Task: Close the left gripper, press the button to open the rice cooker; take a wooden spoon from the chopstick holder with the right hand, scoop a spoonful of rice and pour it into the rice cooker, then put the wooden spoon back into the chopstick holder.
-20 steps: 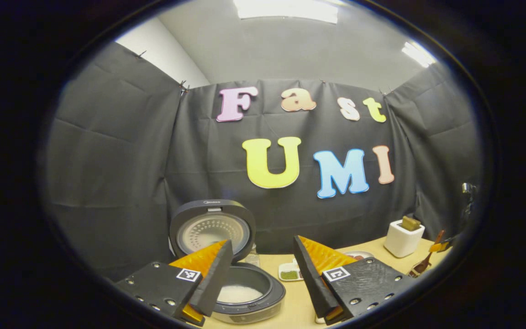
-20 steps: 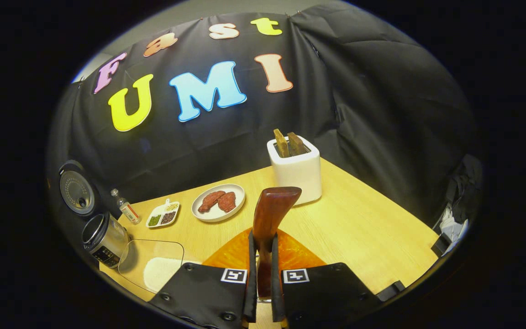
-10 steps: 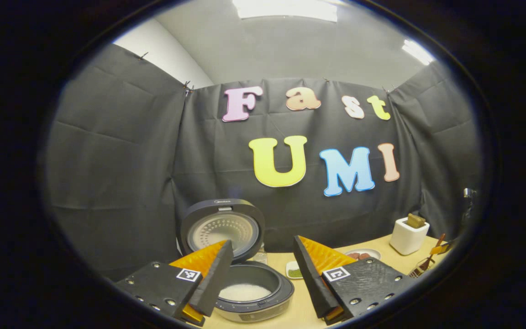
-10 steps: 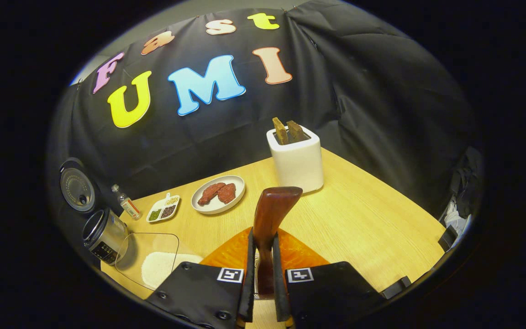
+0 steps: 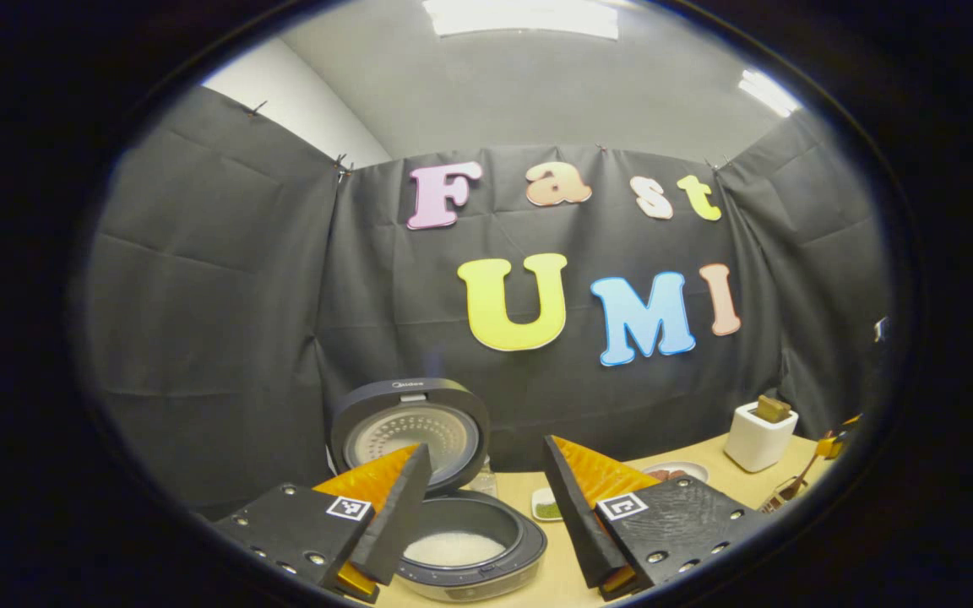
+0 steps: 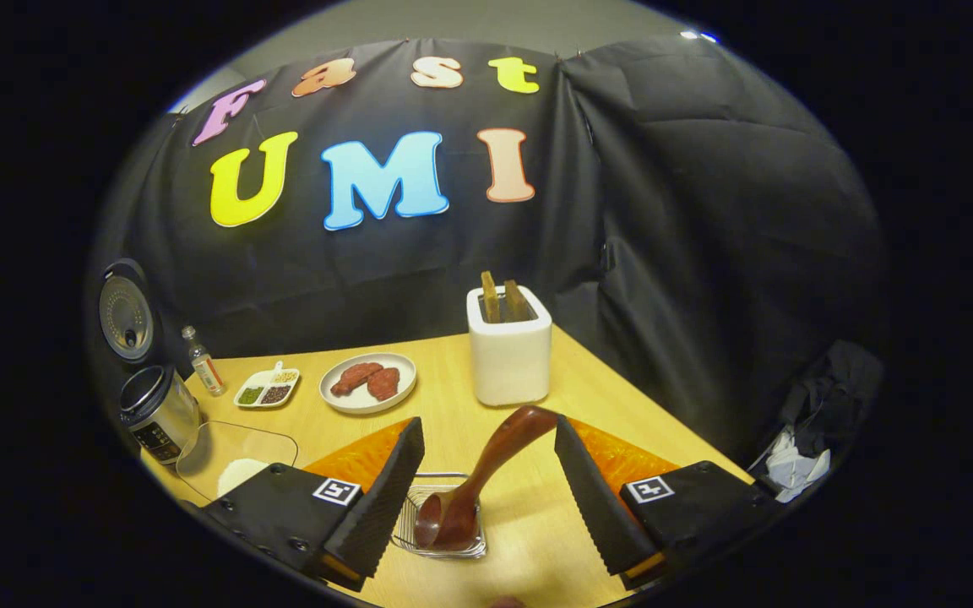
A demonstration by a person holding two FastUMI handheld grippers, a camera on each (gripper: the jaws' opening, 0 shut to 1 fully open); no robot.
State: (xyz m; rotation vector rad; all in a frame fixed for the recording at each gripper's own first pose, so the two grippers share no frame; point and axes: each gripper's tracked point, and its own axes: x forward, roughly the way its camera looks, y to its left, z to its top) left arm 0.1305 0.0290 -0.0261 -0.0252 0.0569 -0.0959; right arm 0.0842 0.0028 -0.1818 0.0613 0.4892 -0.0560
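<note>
Right gripper [image 6: 482, 477]: I see its fingers spread wide, empty.
Wooden spoon [image 6: 474, 485]: free between them, bowl down in a wire holder [image 6: 444, 549], leaning.
Left gripper [image 5: 486, 498]: wide, empty.
Rice cooker [image 5: 470, 549]: just beyond, lid up, rice inside.

Reddish-brown wooden spoon [image 6: 486, 473], white holder [image 6: 509, 355]

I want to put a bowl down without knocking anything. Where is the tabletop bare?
In the right gripper view, bare wooden table lies right of the white square holder, up to the black cloth. A smaller patch lies between the white plate of meat and the wire basket with the wooden spoon. It is crowded around the open rice cooker, bottle and clear tray.
</note>
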